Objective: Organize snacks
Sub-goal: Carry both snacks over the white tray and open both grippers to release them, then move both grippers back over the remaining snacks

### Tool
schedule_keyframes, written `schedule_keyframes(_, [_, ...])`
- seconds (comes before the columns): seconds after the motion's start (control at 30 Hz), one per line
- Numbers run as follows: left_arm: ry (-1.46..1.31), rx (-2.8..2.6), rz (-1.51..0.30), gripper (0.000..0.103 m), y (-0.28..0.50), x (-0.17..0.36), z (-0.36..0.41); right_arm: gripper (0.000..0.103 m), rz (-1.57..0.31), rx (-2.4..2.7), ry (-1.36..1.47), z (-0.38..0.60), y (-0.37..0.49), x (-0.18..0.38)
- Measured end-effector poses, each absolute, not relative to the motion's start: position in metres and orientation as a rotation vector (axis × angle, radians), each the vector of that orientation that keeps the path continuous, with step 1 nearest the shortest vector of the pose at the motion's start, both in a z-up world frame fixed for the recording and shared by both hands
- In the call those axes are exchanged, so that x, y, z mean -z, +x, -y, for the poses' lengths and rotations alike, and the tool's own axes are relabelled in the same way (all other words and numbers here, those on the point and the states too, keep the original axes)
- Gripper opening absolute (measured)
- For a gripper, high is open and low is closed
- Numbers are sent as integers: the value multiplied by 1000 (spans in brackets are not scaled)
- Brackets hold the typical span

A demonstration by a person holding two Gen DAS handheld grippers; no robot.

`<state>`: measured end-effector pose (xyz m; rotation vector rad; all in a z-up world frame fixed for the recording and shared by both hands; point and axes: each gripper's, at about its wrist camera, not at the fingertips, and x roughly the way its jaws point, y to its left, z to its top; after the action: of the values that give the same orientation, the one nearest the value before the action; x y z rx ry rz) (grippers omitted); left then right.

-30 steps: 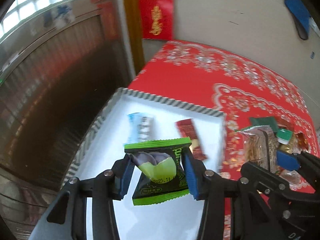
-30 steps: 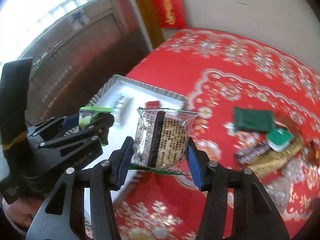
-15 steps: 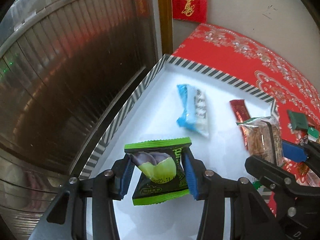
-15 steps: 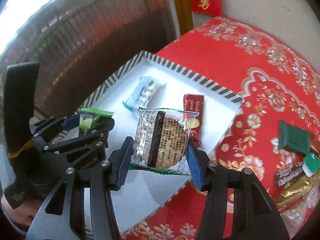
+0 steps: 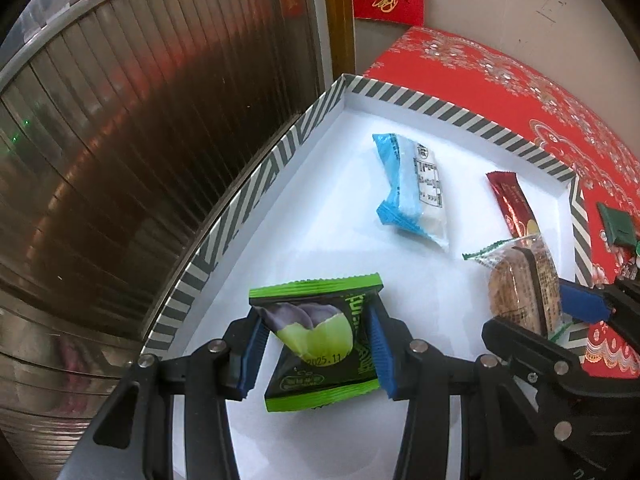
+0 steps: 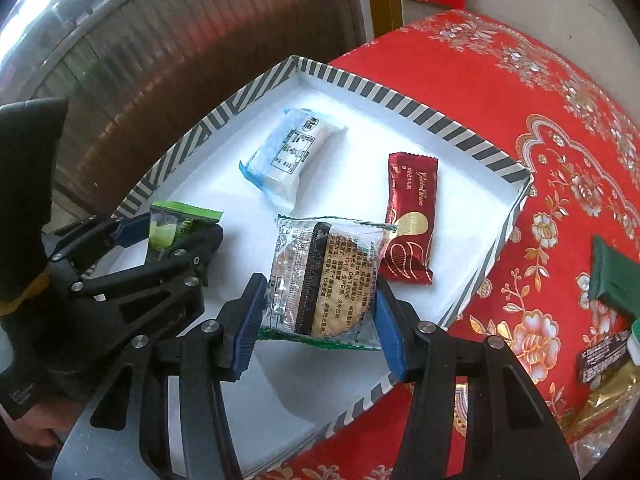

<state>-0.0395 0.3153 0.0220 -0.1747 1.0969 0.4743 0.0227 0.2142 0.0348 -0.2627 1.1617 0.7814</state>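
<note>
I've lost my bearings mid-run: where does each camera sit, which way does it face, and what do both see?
Left wrist: on the left gripper, facing steeply down into the striped tray; its blue pads clamp the green packet; the right gripper's fingers enter at right.
Right wrist: on the right gripper, facing down over the tray's table-side edge; it clamps the biscuit pack; the left gripper shows at left.
Shared: tray, blue packet, red bar, both held snacks, red tablecloth.
</note>
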Motion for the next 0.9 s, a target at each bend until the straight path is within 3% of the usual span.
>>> schedule_keyframes(0.3, [-188, -484, -1101, 53, -40, -22, -318, 53, -1157, -810, -306, -218, 16, -38])
schedule_keyframes(0.47, [-207, -494, -1102, 82, -41, -25, -322, 53, -1159, -822, -307, -216, 15, -40])
schedule_keyframes(0.9, [-165, -473, -1055, 88, -37, -46, -307, 53, -1103, -793, -243, -191, 11, -63])
